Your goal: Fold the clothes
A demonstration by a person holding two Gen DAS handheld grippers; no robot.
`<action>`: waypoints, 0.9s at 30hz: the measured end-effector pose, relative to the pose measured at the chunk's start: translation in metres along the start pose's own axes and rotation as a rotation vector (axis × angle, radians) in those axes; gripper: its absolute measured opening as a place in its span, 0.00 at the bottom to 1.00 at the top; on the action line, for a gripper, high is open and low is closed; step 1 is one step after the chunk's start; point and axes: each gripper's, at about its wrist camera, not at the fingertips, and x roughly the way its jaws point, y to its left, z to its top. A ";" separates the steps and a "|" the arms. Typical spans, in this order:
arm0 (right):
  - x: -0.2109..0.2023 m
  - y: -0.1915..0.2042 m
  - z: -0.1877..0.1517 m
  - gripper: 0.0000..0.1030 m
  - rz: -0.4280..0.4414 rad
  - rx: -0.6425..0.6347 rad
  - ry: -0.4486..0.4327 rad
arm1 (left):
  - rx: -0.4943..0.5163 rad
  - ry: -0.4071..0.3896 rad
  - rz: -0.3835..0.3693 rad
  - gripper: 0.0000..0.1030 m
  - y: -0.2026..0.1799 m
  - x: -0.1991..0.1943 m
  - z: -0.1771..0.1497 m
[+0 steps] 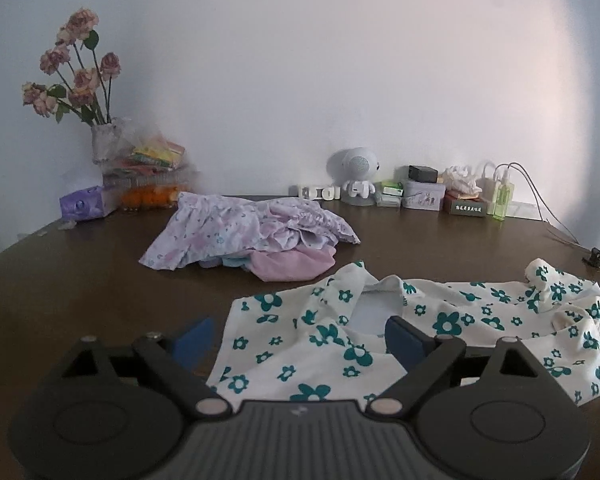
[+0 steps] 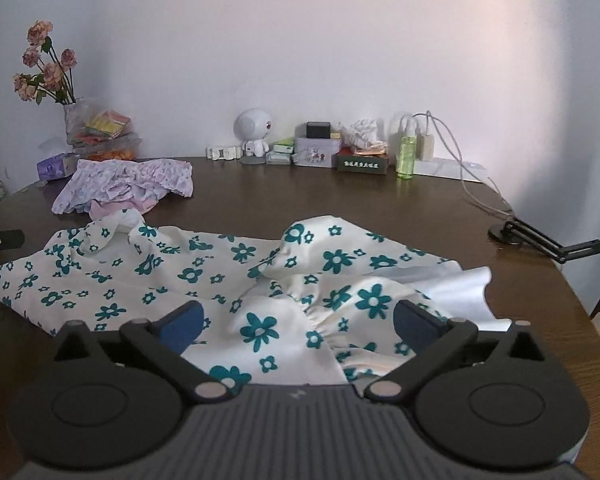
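A white garment with teal flowers lies rumpled on the dark wooden table. My left gripper hovers over its left part near the neckline, jaws wide apart, pads clear of the cloth. Over the bunched hem on the right, my right gripper stands open too, the fabric lying loose below and between its blue pads. A pile of lilac-patterned and pink clothes sits farther back on the left.
Along the back wall stand a vase of dried roses, snack packets, a purple tissue pack, a small white robot figure, tins and boxes, a green bottle and cables. A black stand base sits at the table's right.
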 end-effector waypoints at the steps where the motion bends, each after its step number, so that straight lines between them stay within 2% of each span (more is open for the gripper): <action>1: -0.002 -0.002 -0.001 1.00 -0.009 0.007 0.004 | 0.008 0.005 -0.003 0.90 -0.001 -0.002 -0.001; 8: -0.006 -0.013 -0.010 1.00 -0.037 0.035 0.038 | 0.047 0.031 -0.039 0.91 -0.012 -0.008 -0.009; 16: 0.002 -0.019 -0.013 1.00 -0.028 0.045 0.065 | 0.063 0.016 -0.057 0.95 -0.014 -0.006 -0.008; 19: 0.008 -0.022 -0.001 1.00 -0.030 0.015 0.068 | 0.114 0.002 -0.080 0.96 -0.012 0.000 0.012; 23: 0.021 -0.024 0.028 1.00 0.005 -0.098 0.067 | 0.164 0.015 -0.127 0.98 -0.009 0.017 0.045; 25: 0.032 -0.025 0.045 1.00 0.016 -0.168 0.077 | 0.175 0.040 -0.166 1.00 -0.007 0.031 0.060; 27: 0.045 -0.026 0.062 1.00 0.028 -0.215 0.097 | 0.174 0.098 -0.214 1.00 -0.005 0.050 0.073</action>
